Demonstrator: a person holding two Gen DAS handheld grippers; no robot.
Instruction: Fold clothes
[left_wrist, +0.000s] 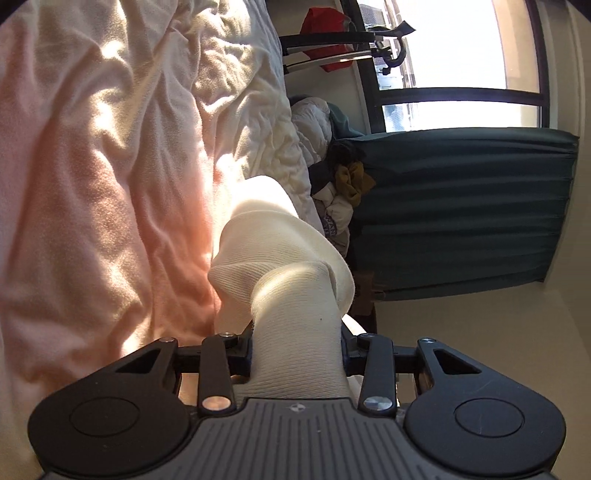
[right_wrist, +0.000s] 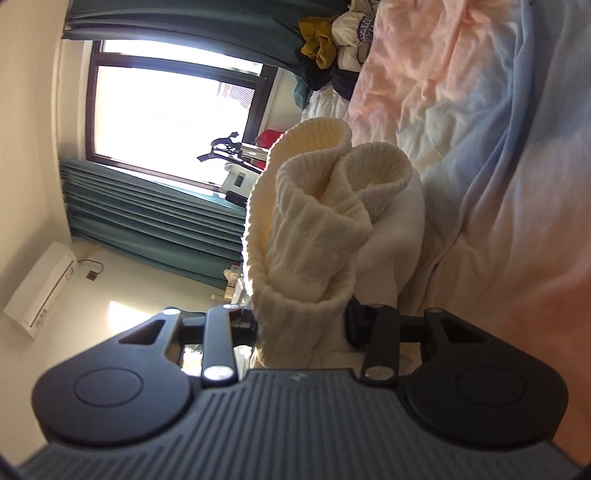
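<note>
Cream knit garment (right_wrist: 310, 236) fills view; clothes pile (right_wrist: 332, 40) behind, by curtain (right_wrist: 155, 206).

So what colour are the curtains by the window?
Dark teal-green pleated curtains, clearest in the left wrist view.

A cream ribbed-knit garment (left_wrist: 295, 295) is bunched into a thick roll, raised above the bed's pink and white blanket (left_wrist: 92, 184). In the right wrist view its ribbed cuffs (right_wrist: 332, 166) flare open, folded over one another.
</note>
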